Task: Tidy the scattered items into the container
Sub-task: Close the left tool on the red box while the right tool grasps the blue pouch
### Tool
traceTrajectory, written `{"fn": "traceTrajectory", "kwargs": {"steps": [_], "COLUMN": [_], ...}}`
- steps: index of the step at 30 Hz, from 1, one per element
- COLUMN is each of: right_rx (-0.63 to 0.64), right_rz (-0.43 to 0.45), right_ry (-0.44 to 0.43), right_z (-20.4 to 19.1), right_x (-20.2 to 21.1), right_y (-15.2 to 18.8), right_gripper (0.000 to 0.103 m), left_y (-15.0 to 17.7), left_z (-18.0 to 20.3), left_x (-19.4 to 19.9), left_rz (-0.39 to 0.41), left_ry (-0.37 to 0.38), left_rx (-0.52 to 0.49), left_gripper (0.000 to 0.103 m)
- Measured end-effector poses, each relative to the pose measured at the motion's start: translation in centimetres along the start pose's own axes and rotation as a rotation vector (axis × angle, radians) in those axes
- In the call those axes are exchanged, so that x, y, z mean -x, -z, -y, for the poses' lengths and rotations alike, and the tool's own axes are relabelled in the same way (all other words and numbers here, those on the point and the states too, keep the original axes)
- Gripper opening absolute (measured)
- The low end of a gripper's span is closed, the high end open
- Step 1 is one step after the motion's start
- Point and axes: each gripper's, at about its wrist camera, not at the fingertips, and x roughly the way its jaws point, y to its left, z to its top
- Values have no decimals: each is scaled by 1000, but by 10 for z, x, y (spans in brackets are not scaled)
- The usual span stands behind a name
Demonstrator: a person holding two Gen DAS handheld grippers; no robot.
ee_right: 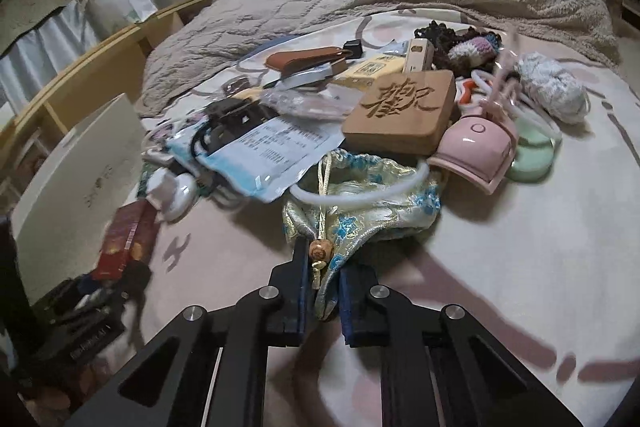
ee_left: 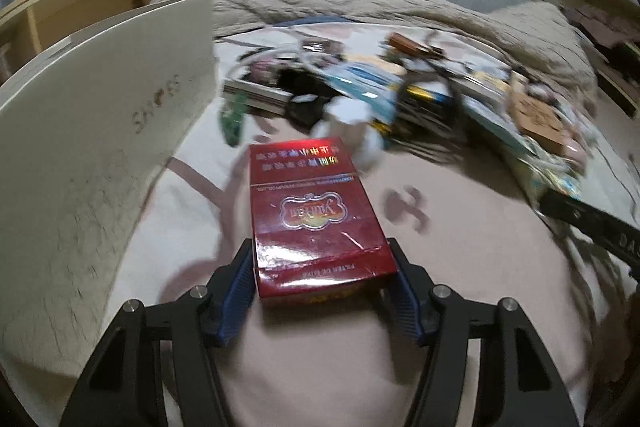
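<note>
My left gripper (ee_left: 326, 259) is clamped on a red cigarette pack (ee_left: 316, 215), held above the bed sheet (ee_left: 460, 267) beside the white box (ee_left: 100, 131). Its upside-down logo looks like "Yunyan"; the Chinese line is blurred. My right gripper (ee_right: 322, 269) pinches a brocade drawstring pouch (ee_right: 360, 203) at the pile's near edge, below a wooden block (ee_right: 400, 111) carved with Chinese characters.

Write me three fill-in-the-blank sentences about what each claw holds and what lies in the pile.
1. The left claw is shut on a ____ box.
2. The right claw pinches a drawstring ____ with blue flowers.
3. The wooden block leans against a ____ gadget with a round button.

Missing words: red; pouch; pink
</note>
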Motion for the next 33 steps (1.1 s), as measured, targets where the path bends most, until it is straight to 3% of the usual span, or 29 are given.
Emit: {"fn": "traceTrajectory", "kwargs": {"steps": [9,14,30,32,33], "right_rx": [16,38,153,169,175], "right_rz": [10,3,-65,-78,-86], "right_ry": [-8,-13,-66,-57,-52], "right_z": [-1,-4,-30,-30,-30], "right_x": [40,59,112,114,115], "right_y": [26,42,84,88,91], "right_gripper": [13,13,13,13,13], "left_y": [30,38,60,61,62], "left_z": [22,27,35,36,36], "left_x": [32,47,74,74,75], "left_rz": [-45,-74,-153,-159,-160], "left_ry": [150,190,217,194,173], "left_rx": [-46,-54,-158,-177,-184], "left_gripper": [61,61,62,66,77]}}
